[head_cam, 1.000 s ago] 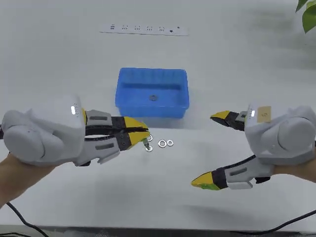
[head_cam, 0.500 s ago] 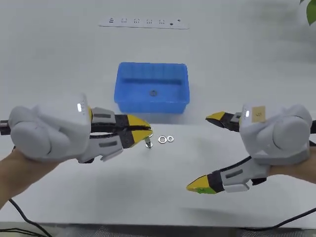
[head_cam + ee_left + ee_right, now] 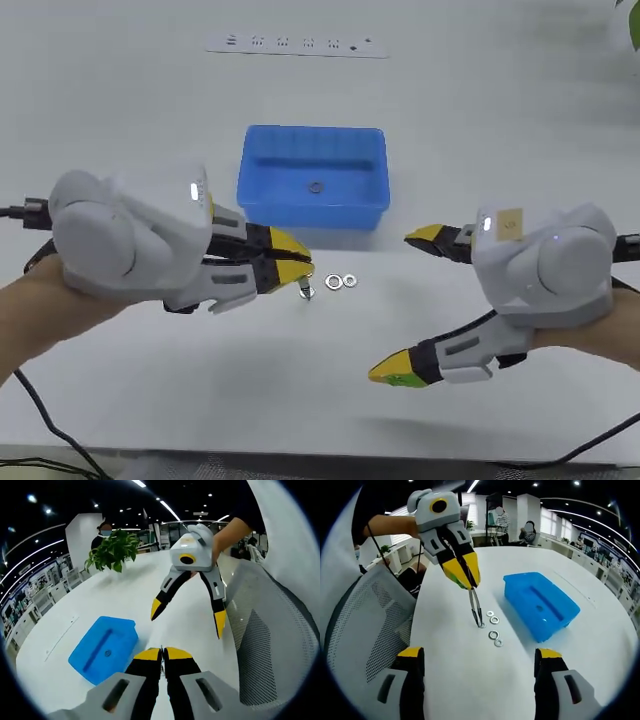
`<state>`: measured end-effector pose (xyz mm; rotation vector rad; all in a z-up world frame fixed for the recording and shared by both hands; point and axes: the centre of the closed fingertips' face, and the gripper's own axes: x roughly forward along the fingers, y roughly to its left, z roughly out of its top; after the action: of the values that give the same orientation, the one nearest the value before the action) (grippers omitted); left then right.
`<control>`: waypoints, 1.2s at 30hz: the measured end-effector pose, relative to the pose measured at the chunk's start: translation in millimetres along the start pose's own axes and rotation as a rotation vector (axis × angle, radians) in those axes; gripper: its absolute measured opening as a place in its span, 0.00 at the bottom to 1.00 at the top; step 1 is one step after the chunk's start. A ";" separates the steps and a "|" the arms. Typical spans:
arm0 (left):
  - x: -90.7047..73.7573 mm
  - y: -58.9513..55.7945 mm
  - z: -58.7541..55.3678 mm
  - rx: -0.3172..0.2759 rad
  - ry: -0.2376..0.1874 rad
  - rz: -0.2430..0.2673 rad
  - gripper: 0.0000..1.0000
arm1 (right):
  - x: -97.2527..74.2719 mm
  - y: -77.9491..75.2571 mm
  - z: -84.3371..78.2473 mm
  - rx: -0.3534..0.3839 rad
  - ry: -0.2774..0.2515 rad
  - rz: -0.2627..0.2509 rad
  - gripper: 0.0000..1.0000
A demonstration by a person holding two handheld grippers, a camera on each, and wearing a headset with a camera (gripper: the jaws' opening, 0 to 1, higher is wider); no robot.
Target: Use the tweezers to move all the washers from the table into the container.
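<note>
Little has changed since a second ago: your left gripper (image 3: 300,265) keeps its fingers clenched on the slim metal tweezers (image 3: 475,605), whose tips still rest on the white table (image 3: 300,400) among the small silver ring washers (image 3: 334,283) just past those fingers. Your right gripper (image 3: 392,306) has drifted slightly inward, its fingers still spread wide and grasping nothing. Beyond the left fingers, the blue rectangular plastic container (image 3: 310,214) holds a single washer (image 3: 316,187) on its floor.
</note>
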<state>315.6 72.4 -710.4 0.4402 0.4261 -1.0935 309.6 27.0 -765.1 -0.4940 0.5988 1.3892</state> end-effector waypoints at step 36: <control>3.9 1.2 -5.6 -0.014 0.030 -0.021 0.07 | 70.8 6.4 42.2 -0.106 -0.029 0.181 0.20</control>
<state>317.6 73.0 -717.0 0.4410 0.4660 -1.1043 312.9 108.4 -779.2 -0.5131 0.5591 1.6032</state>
